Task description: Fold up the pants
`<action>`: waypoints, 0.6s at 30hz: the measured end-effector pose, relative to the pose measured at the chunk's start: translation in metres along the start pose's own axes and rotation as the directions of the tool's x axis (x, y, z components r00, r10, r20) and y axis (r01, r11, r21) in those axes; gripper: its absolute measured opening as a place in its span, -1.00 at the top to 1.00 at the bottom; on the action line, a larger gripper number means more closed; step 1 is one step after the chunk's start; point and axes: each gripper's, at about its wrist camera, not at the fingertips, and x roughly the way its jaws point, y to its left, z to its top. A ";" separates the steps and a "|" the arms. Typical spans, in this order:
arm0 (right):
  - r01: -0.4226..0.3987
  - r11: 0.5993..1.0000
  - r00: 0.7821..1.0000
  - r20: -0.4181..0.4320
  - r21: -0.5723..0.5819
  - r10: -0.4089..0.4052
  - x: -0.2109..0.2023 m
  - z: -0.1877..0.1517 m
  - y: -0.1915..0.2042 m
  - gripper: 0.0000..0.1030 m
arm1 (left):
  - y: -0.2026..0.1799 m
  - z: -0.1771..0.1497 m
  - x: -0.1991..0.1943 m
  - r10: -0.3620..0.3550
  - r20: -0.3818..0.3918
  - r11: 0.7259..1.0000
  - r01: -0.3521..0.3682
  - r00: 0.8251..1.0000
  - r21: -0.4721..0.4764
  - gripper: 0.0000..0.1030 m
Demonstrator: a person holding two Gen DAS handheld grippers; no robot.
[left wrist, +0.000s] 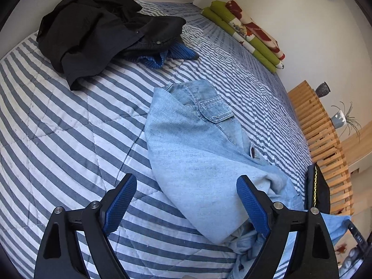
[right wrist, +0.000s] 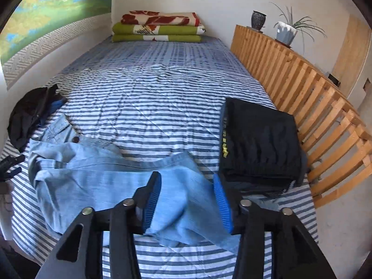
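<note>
Light blue jeans lie crumpled across the striped bedspread, waistband and back pocket turned up toward the far side. My left gripper hovers open just over the waist end, its blue pads apart and holding nothing. In the right wrist view the jeans stretch from left to centre, and one leg runs between the fingers of my right gripper. Those fingers stand open, with the denim lying loose between and under them.
A heap of black clothing with a blue striped garment sits at the far left. Folded black pants lie by the wooden slatted rail. Folded blankets are stacked at the bed's head.
</note>
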 end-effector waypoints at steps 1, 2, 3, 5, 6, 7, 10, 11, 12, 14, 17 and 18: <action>-0.038 0.999 0.999 0.004 0.000 0.038 0.003 0.004 0.012 0.09 | 0.001 0.001 0.004 0.004 -0.009 1.000 -0.004 1.000 -0.010 -0.83; -0.080 0.997 0.997 0.004 -0.001 0.080 0.006 0.010 0.025 0.09 | 0.001 0.002 0.010 0.010 -0.018 1.000 -0.011 1.000 -0.016 -0.84; -0.119 0.993 0.993 0.000 -0.005 0.119 0.010 0.017 0.041 0.09 | 0.000 0.001 0.015 0.017 -0.029 1.000 -0.018 0.999 -0.018 -0.84; -0.212 0.977 0.977 -0.010 -0.024 0.212 0.022 0.029 0.074 0.08 | 0.000 0.001 0.025 0.027 -0.049 1.000 -0.028 0.998 -0.015 -0.84; -0.261 0.965 0.965 -0.019 -0.034 0.261 0.029 0.035 0.094 0.08 | 0.000 0.001 0.027 0.034 -0.051 0.999 -0.035 0.998 -0.017 -0.84; -0.303 0.952 0.953 -0.038 -0.051 0.301 0.038 0.041 0.116 0.08 | 0.002 0.001 0.025 0.044 -0.039 0.999 -0.045 0.998 -0.029 -0.83; -0.404 0.908 0.914 -0.083 -0.114 0.396 0.061 0.057 0.186 0.07 | 0.005 0.007 0.003 0.076 0.039 0.997 -0.075 0.996 -0.024 -0.83; -0.432 0.893 0.901 -0.101 -0.129 0.422 0.069 0.060 0.208 0.07 | 0.007 0.011 -0.007 0.093 0.068 0.996 -0.092 0.993 -0.017 -0.84; -0.465 0.875 0.884 -0.126 -0.138 0.450 0.078 0.064 0.232 0.06 | 0.011 0.015 -0.017 0.110 0.093 0.994 -0.110 0.990 -0.013 -0.84; -0.520 0.841 0.851 -0.178 -0.151 0.495 0.096 0.070 0.278 0.05 | 0.021 0.021 -0.034 0.152 0.136 0.988 -0.151 0.979 -0.015 -0.84; -0.562 0.807 0.822 -0.232 -0.181 0.520 0.120 0.074 0.341 0.04 | 0.047 0.029 -0.053 0.210 0.173 0.978 -0.205 0.962 -0.050 -0.84; -0.579 0.794 0.809 -0.252 -0.185 0.531 0.129 0.075 0.360 0.01 | 0.058 0.031 -0.056 0.218 0.169 0.975 -0.210 0.961 -0.066 -0.84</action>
